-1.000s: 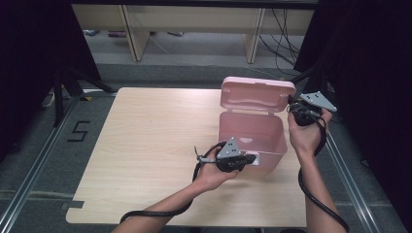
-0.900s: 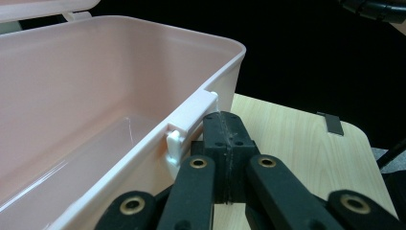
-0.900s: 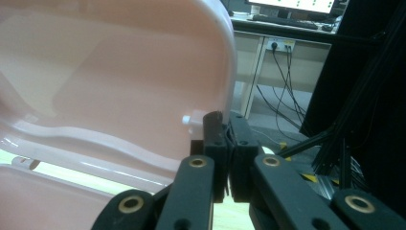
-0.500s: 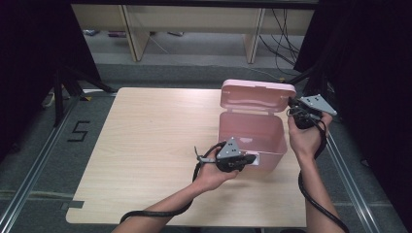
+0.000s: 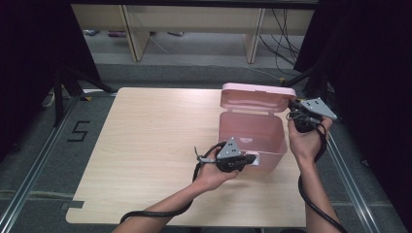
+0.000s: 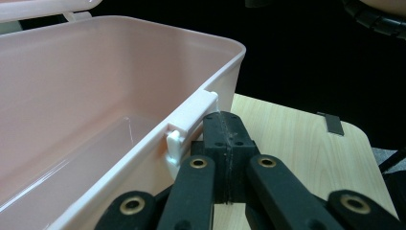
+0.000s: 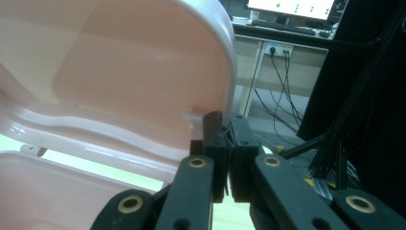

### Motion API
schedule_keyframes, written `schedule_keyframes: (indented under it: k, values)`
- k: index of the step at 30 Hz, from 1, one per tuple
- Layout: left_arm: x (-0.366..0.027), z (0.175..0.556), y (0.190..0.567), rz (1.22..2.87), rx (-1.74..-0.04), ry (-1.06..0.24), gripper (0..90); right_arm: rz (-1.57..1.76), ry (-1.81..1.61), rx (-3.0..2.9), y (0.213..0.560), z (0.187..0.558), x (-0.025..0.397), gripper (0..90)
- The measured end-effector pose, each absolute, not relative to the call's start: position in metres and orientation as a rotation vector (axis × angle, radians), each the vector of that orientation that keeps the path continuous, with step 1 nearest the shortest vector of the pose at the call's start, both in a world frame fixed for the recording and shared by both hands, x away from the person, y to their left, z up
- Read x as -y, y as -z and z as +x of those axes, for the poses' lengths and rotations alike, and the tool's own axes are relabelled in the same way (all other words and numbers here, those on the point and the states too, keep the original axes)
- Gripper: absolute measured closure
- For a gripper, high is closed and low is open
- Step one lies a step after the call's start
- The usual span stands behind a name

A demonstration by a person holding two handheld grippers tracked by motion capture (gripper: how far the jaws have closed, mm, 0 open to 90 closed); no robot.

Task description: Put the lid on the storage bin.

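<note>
Lid (image 5: 257,98) stands upright beyond your right hand-held gripper (image 7: 224,125), clamped on its edge; your left hand-held gripper (image 6: 224,125), jaws together, pinches the box (image 5: 250,133) front latch (image 6: 191,120).

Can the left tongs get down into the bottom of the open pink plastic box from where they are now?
Probably yes. The left tongs sit shut at the front wall of the pink plastic box, its hinged lid stands open, and the interior looks bare.
</note>
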State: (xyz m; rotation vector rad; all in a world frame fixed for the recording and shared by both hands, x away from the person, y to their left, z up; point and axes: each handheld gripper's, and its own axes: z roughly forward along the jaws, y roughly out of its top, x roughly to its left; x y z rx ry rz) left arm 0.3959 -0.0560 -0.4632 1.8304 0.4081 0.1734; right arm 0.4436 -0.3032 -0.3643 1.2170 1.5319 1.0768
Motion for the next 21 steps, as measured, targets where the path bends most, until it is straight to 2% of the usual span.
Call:
schedule_keyframes:
  k: [21]
  values:
    - [0.056, 0.396, 0.463, 1.831, -0.409, -0.175, 89.8, 1.192, -1.066, -1.532, 0.371, 0.432, 0.302, 88.9]
